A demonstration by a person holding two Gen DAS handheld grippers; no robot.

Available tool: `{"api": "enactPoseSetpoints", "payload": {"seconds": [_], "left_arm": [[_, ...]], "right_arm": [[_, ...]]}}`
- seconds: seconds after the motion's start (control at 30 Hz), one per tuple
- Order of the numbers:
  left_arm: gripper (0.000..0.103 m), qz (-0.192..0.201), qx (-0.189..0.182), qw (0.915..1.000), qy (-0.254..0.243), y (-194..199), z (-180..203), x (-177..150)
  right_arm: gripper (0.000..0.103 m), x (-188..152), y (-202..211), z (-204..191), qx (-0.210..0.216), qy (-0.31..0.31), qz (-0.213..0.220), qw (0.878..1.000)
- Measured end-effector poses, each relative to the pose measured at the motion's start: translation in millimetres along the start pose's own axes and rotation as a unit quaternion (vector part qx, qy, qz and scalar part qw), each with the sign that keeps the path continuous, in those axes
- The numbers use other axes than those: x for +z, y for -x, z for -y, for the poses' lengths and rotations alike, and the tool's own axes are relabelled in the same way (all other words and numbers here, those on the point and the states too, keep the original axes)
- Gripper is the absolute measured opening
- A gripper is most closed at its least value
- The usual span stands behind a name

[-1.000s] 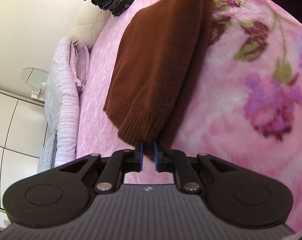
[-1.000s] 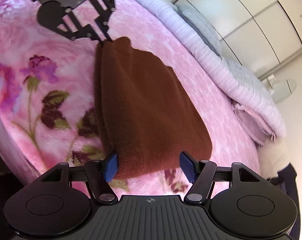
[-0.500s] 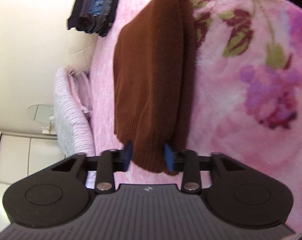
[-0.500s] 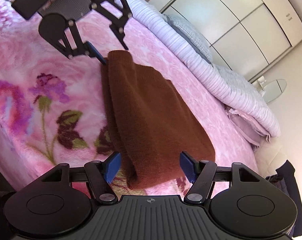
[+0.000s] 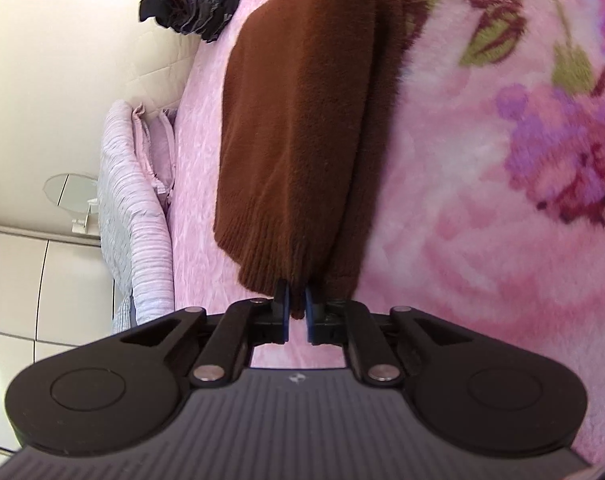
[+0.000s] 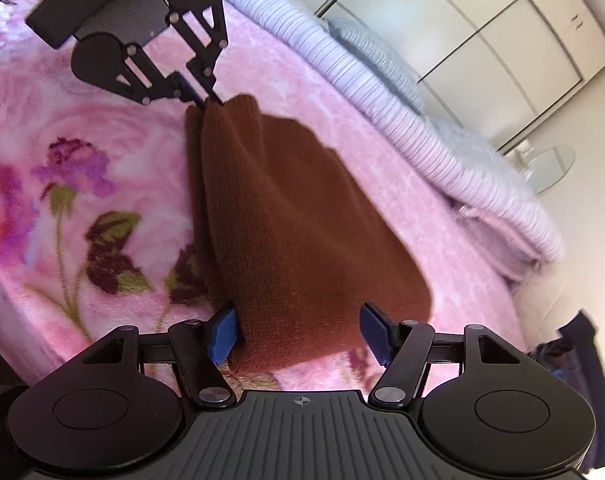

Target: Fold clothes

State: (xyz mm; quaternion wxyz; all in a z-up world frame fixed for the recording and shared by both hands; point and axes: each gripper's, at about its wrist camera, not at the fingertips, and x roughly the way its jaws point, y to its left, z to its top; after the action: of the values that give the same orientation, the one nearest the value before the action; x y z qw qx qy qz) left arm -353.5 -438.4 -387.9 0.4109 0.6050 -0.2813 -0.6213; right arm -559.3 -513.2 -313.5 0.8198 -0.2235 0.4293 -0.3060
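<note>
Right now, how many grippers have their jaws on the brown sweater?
1. The left gripper is closing on the ribbed corner of the brown sweater. The right gripper straddles the opposite end, jaws wide.

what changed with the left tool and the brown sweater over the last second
Half a second ago the left tool stood open around the ribbed hem of the brown sweater; now its jaws are closing, pinching that hem corner. The right tool stayed wide open astride the sweater's other end, pads not squeezing. The sweater itself stayed folded on the pink floral blanket.
</note>
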Motion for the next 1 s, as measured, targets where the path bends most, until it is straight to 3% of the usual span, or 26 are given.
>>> {"api": "enactPoseSetpoints", "payload": {"seconds": [0.27, 0.43, 0.63, 0.83, 0.9, 0.93, 1.0], "left_arm": [[0.036, 0.011, -0.001, 0.9996, 0.025, 20.7, -10.2, 2.5], [0.042, 0.032, 0.005, 0.9987, -0.039, 21.7, 4.5, 10.6], [0.043, 0.051, 0.009, 0.9953, -0.082, 1.7, 20.1, 14.7], [0.053, 0.071, 0.034, 0.984, -0.16, -9.6, 26.9, 16.4], [0.053, 0.071, 0.034, 0.982, -0.172, -14.9, 25.3, 18.2], [0.052, 0.07, 0.031, 0.9819, -0.173, -18.0, 23.5, 19.2], [0.034, 0.058, 0.017, 0.9847, -0.163, -27.1, 16.4, 23.9]], "right_arm": [[0.065, 1.8, 10.1, -23.7, 0.019, 0.024, -0.002, 1.0], [0.065, 6.8, 3.0, -24.3, 0.023, 0.034, -0.002, 0.999], [0.065, 3.6, -13.4, -28.5, 0.017, 0.065, -0.017, 0.998], [0.06, -2.3, -34.3, -33.8, -0.013, 0.131, -0.022, 0.991], [0.039, -2.0, -36.5, -27.1, -0.004, 0.132, -0.021, 0.991], [0.037, -2.2, -36.5, -21.8, -0.001, 0.125, -0.019, 0.992], [0.034, -6.0, -34.1, -15.3, -0.005, 0.124, -0.014, 0.992]]}}
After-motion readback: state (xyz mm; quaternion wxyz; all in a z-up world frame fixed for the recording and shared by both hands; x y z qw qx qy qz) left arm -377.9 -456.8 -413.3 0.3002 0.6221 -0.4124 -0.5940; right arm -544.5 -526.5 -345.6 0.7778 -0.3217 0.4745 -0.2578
